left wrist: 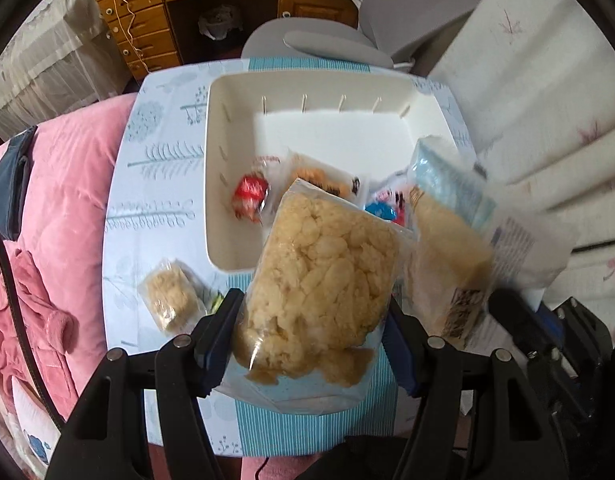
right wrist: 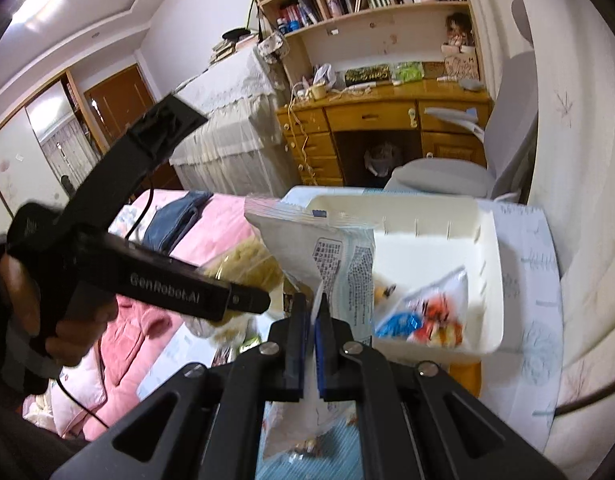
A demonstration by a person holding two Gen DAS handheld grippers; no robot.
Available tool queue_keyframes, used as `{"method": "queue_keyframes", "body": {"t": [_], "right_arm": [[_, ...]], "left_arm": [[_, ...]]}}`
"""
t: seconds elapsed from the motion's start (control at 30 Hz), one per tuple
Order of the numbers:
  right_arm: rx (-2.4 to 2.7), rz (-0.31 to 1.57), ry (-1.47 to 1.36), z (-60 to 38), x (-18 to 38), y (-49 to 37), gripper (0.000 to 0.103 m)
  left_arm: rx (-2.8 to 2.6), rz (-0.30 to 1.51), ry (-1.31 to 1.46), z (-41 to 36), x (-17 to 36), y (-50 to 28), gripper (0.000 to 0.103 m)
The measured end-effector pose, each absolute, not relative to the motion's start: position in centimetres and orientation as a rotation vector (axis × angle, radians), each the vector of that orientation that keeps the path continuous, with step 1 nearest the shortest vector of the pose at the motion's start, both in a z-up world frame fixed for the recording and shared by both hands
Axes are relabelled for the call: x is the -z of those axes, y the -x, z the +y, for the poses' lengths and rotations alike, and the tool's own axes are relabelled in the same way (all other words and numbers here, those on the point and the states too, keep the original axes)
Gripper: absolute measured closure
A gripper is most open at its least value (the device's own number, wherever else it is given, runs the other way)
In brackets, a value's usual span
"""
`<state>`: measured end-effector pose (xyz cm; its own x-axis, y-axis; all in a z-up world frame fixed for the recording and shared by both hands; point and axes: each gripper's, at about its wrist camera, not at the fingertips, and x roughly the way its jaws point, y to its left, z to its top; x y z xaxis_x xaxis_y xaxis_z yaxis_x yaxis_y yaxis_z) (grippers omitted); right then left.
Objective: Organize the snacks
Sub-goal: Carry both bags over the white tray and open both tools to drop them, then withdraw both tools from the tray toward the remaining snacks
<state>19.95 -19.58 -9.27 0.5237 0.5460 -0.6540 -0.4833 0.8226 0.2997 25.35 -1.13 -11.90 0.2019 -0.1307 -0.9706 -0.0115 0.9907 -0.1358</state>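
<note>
A clear bag of beige puffed snack (left wrist: 323, 264) hangs above the table's near edge, with my left gripper (left wrist: 313, 304) shut on its lower part. To its right a blue-and-white packet (left wrist: 447, 216) with beige contents is blurred. In the right wrist view my right gripper (right wrist: 312, 304) is shut on that packet's (right wrist: 335, 256) thin lower edge. The white bin (left wrist: 235, 92) lies just beyond both bags. It holds a red wrapped candy (left wrist: 249, 196), an orange packet (left wrist: 327, 180) and a blue candy (left wrist: 381, 212). A small beige snack pack (left wrist: 169, 300) lies on the table, left of my left gripper.
The table (left wrist: 155, 160) has a pale blue patterned cloth. Pink bedding (left wrist: 59, 200) lies to its left and a white flowered quilt (left wrist: 527, 100) to its right. A grey chair (left wrist: 307, 40) and a wooden desk (right wrist: 387, 120) stand behind. A hand (right wrist: 23, 292) holds the left tool.
</note>
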Motion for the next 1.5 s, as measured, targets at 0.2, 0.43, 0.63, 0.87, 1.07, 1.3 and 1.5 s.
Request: {"method": "queue_keyframes", "body": {"t": [0.2, 0.43, 0.63, 0.87, 1.07, 1.3, 1.5], "right_arm": [[-0.579, 0.786, -0.085, -19.6, 8.8, -23.0, 0.099], [-0.506, 0.795, -0.098, -20.4, 9.5, -26.7, 0.099], [-0.436, 0.830, -0.165, -21.4, 10.6, -29.4, 0.099], [-0.374, 0.895, -0.182, -21.4, 12.5, -31.4, 0.094], [-0.366, 0.912, -0.162, -21.0, 12.9, -31.4, 0.076], [-0.374, 0.940, -0.193, -21.4, 13.2, -30.7, 0.069], [-0.379, 0.960, -0.208, -21.7, 13.3, -28.9, 0.063]], "left_arm": [[0.077, 1.334, 0.135, -1.1, 12.2, -27.8, 0.039], [0.085, 1.316, 0.154, -1.1, 12.8, -30.8, 0.039], [0.095, 1.325, 0.168, -1.2, 14.1, -33.4, 0.039], [0.108, 1.307, 0.208, -0.8, 15.1, -34.7, 0.018], [0.099, 1.299, 0.231, 0.0, 15.2, -34.7, 0.018], [0.092, 1.274, 0.274, 1.0, 14.7, -33.0, 0.018], [0.085, 1.253, 0.254, 1.3, 14.6, -30.3, 0.018]]}}
